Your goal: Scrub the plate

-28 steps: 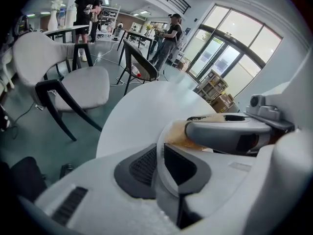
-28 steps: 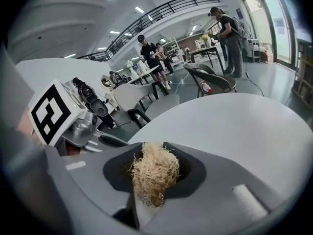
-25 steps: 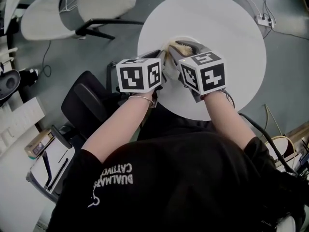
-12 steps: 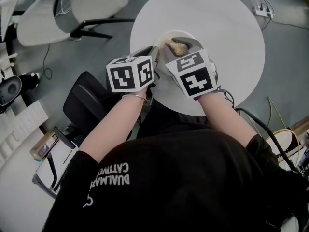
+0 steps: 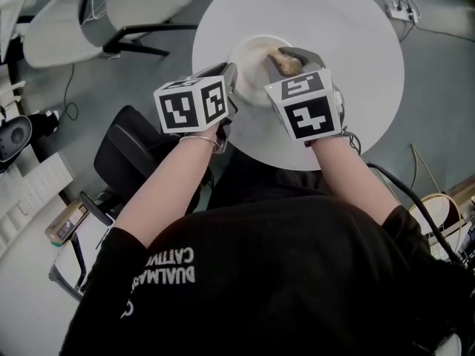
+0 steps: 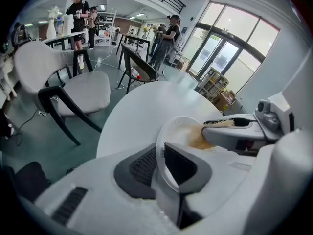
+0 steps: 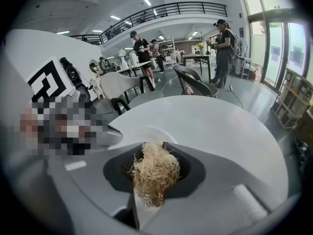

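A white paper plate [image 5: 251, 76] is tilted over the near-left part of the round white table [image 5: 356, 43]. My left gripper [image 5: 228, 80] is shut on the plate's near rim; in the left gripper view the rim [image 6: 161, 151] runs between the two dark pads. My right gripper [image 5: 291, 59] is shut on a tan fibre scrubber [image 5: 280, 62] that rests on the plate's face. In the right gripper view the scrubber [image 7: 154, 173] fills the gap between the jaws, with the plate [image 7: 142, 133] just behind it.
A white chair [image 5: 111, 6] stands left of the table and a black chair [image 5: 126, 154] sits near my left arm. A power strip [image 5: 401, 10] and cables lie on the floor at the right. People stand far off in the room.
Both grippers have shifted up and a little left in the head view, taking the plate with them. More of the plate's face shows, and the scrubber sits further across it.
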Motion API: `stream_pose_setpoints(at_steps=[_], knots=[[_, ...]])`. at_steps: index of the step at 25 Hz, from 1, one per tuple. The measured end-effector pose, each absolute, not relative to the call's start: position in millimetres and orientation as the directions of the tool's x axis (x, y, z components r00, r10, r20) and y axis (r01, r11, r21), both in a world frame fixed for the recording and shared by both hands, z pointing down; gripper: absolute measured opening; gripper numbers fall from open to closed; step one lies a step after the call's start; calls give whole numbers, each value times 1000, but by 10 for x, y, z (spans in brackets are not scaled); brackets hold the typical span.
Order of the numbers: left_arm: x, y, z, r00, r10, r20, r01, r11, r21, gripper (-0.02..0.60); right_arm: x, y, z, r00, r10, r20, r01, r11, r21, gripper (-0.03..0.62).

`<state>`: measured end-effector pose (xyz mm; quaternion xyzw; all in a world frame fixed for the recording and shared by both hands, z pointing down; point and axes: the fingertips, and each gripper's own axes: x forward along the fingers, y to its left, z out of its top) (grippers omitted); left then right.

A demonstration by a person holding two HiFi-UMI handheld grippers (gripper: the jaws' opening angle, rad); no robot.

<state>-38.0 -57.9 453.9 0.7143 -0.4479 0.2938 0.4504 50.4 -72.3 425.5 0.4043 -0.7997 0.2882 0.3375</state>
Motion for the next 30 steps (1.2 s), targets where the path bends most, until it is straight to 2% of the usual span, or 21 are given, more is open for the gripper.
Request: stream_pose_setpoints(at_steps=[9,22,30], knots=[[-372,-582,4553,424,-389,818,-903,-252,348,57,837,-728,4267,-406,-482,776,-877,445,-183,95],[-370,-582,4547,434,-386,814,-899,-245,364,57,1067,-730,4201,-377,-527,762,-901,399,-171,95],[-396,-595,4564,451,-417,789,-892,-191,409,52,1198,-748,4155,-340,-551,762,-926,337,-170,95]])
